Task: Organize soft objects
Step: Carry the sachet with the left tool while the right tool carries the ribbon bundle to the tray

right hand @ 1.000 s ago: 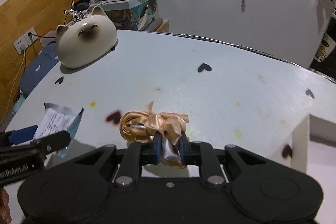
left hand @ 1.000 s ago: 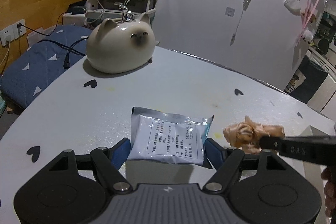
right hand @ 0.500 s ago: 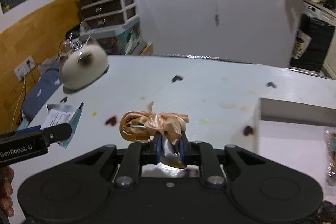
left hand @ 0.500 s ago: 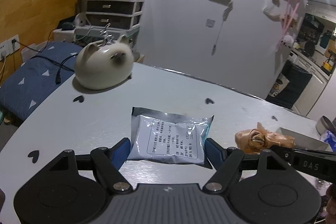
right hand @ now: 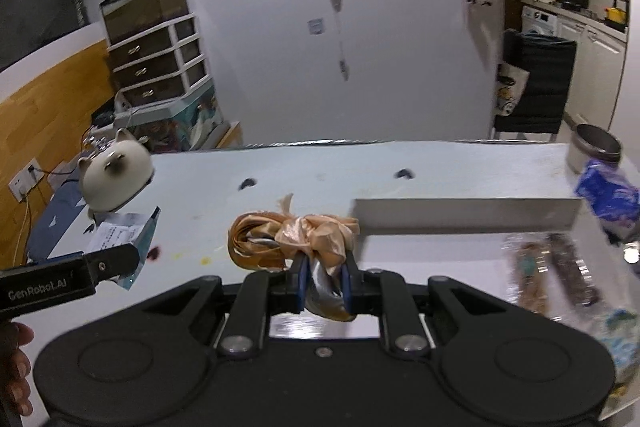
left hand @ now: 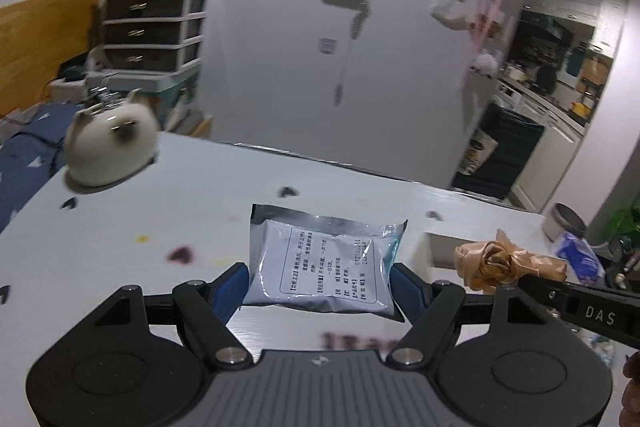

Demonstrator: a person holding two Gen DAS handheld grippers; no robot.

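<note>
Both wrist views: table (left hand: pixel 160 219), forward-down.

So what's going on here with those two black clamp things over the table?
A person is tidying soft items with a hand-held gripper in each hand. The left gripper is clamped on a silver foil packet; the right gripper is shut on a crumpled peach ribbon bundle. Both are held above the white table, near a white tray holding other wrapped items.

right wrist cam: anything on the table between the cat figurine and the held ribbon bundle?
Yes: the foil packet in the left hand-held gripper, between cat figurine and ribbon bundle.
</note>
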